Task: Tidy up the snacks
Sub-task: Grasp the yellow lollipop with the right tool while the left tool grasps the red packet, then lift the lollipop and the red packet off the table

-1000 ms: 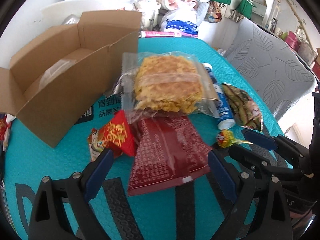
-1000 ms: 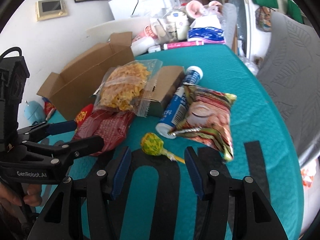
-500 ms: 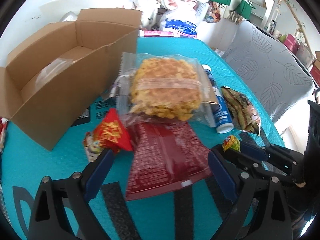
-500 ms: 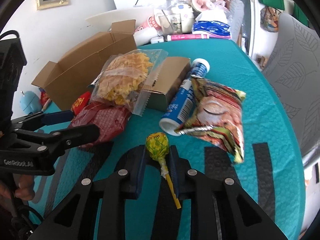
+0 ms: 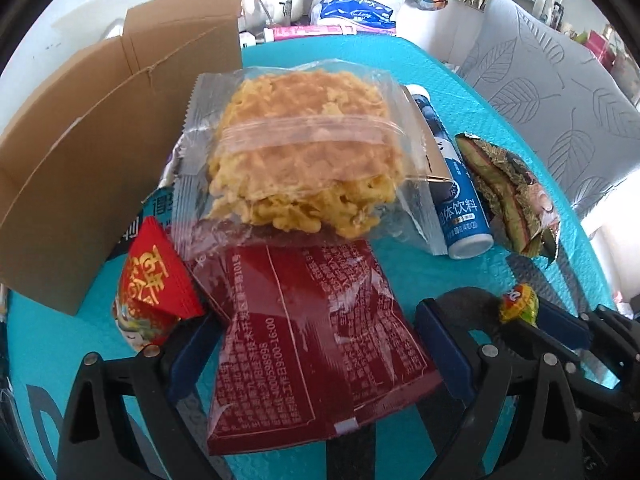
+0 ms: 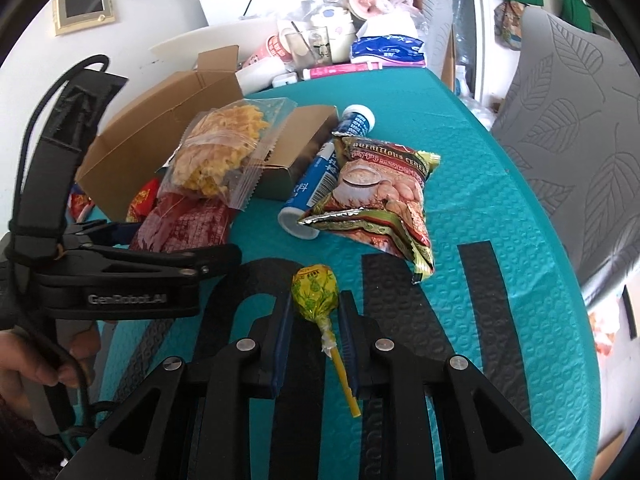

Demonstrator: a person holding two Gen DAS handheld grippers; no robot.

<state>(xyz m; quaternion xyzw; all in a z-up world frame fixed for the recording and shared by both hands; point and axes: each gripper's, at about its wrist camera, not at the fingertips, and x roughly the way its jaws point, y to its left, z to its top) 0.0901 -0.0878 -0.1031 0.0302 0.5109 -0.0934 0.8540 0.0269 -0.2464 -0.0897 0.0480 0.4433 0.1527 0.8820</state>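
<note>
My right gripper point(image 6: 314, 312) is shut on a yellow-green lollipop point(image 6: 315, 288), its yellow stick pointing back between the fingers; the lollipop also shows in the left wrist view point(image 5: 519, 309). My left gripper point(image 5: 316, 328) is open, its fingers on either side of a dark red snack packet point(image 5: 312, 344) lying on the teal table. A clear bag of yellow crisps point(image 5: 304, 152) rests on top of the packet's far end. A small red packet point(image 5: 154, 284) lies at the left. An open cardboard box point(image 5: 100, 152) stands further left.
A blue drink tube point(image 6: 324, 172) and a cereal packet point(image 6: 380, 200) lie at the right of the pile. A small brown carton point(image 6: 300, 148) sits under the crisps bag. Cups, bags and a pink tube crowd the table's far end point(image 6: 340, 40). A grey sofa point(image 6: 580, 120) is at the right.
My right gripper closed on the lollipop and lifted it off the table. My left gripper moved forward around the dark red packet.
</note>
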